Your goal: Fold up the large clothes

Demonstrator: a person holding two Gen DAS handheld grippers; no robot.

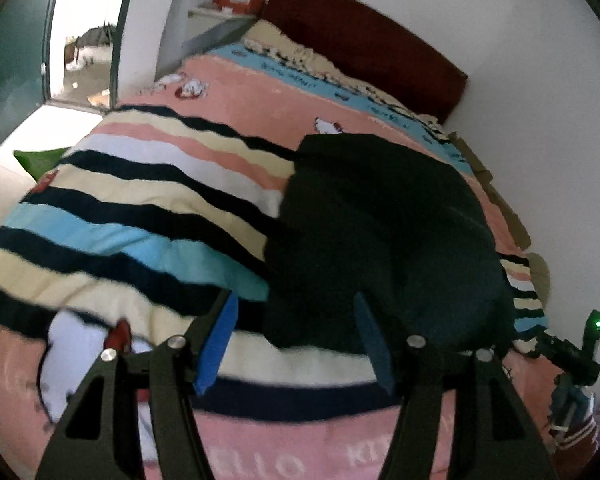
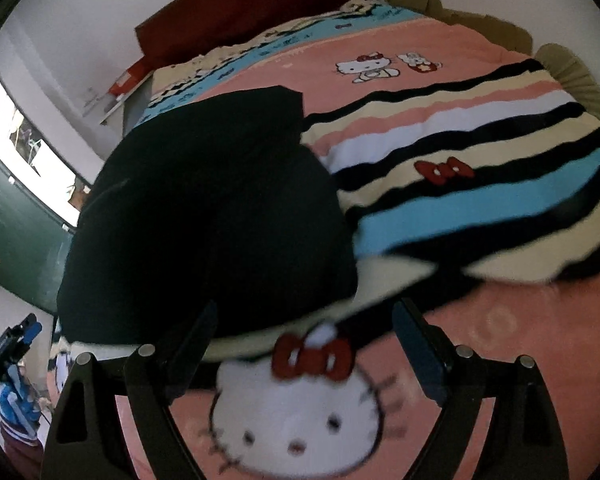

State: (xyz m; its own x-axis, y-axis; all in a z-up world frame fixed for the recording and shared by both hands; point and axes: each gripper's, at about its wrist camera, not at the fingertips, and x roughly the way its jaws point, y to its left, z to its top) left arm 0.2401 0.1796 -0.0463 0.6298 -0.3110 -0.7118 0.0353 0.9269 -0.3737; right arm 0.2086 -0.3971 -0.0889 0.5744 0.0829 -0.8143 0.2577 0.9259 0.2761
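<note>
A black garment (image 1: 380, 232) lies folded in a rounded heap on the striped pink bedspread (image 1: 140, 184). My left gripper (image 1: 296, 312) hovers over the garment's near left edge. Its blue pads (image 1: 220, 340) stand apart and it is open, holding nothing. In the right wrist view the same black garment (image 2: 204, 208) fills the middle left. My right gripper (image 2: 306, 316) stands wide open over the bedspread (image 2: 460, 184) just in front of the garment's near right corner, with nothing between its fingers. Each gripper shows at the edge of the other's view: the right gripper (image 1: 572, 356) and the left gripper (image 2: 12, 340).
A dark red headboard (image 1: 364, 40) stands against the white wall at the far end of the bed. Cardboard pieces (image 1: 500, 200) lie along the wall side. A shelf with a red box (image 1: 236, 0) and an open doorway (image 1: 88, 32) are at the far left.
</note>
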